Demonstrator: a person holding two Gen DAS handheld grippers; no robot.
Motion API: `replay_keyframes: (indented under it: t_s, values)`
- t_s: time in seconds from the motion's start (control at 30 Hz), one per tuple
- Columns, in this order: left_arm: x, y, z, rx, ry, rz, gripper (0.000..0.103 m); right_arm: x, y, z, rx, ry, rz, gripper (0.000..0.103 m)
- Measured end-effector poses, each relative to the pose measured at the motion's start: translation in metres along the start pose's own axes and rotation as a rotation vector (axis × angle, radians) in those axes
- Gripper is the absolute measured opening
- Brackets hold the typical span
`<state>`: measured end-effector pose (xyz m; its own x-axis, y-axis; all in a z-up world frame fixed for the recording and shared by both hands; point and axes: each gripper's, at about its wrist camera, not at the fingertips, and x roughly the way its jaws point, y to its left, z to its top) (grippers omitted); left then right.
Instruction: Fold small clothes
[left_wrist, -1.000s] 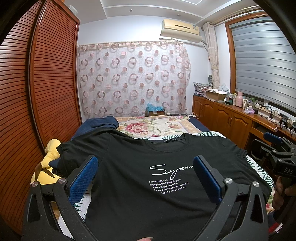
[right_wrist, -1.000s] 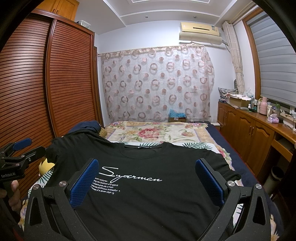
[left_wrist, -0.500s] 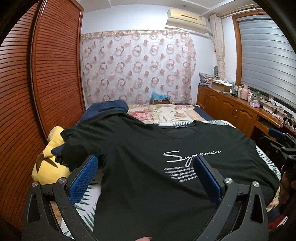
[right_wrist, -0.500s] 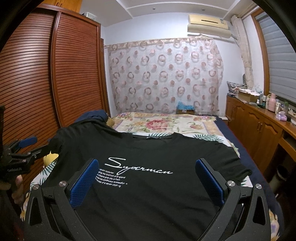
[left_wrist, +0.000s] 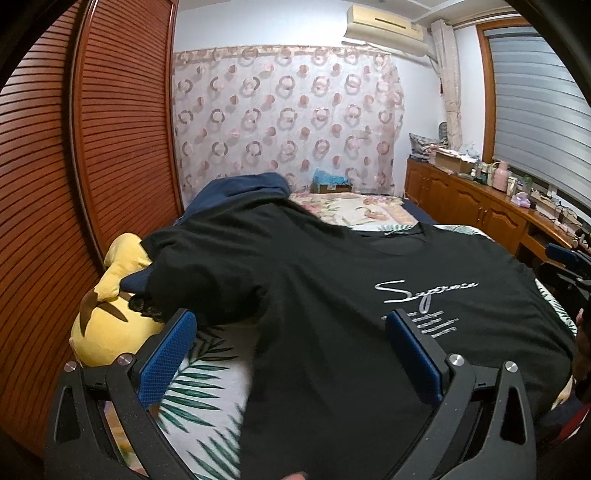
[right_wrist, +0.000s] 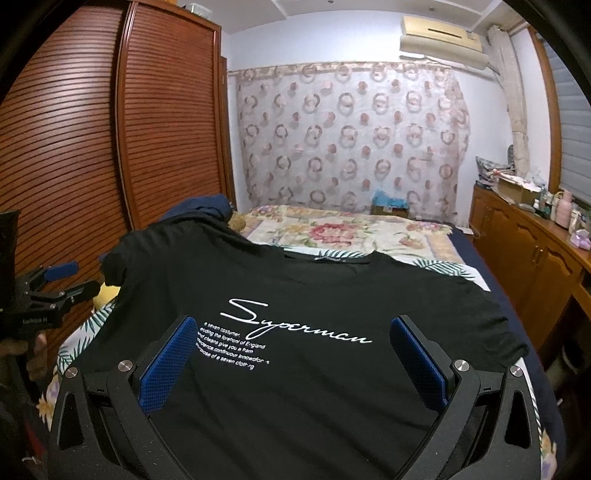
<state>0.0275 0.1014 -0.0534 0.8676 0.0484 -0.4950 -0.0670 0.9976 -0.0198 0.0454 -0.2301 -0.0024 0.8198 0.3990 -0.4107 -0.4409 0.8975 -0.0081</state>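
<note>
The black T-shirt (right_wrist: 314, 325) lies flat and face up on the bed (right_wrist: 351, 229), print showing, directly ahead of and beneath both sets of fingers; no fold is made yet, so the whole job remains, sleeves first by my guess. The left gripper (left_wrist: 291, 350) stands wide, nothing between its blue pads (left_wrist: 168, 356); the right gripper (right_wrist: 291, 358) is equally wide and empty, hovering over the lettering. Left of the left fingers a yellow plush toy (left_wrist: 107, 317) sits under one sleeve. Far right, a cardboard box (right_wrist: 511, 190) on the cabinet holds things I cannot make out.
</note>
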Motion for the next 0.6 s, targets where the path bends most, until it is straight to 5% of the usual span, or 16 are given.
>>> replay_keyframes:
  t_s: [0.6]
  values:
    - [0.051, 0.092, 0.023, -0.091, 0.072, 0.057, 0.058, 0.024, 0.001, 0.005, -0.063, 0.106, 0.087, 0.103]
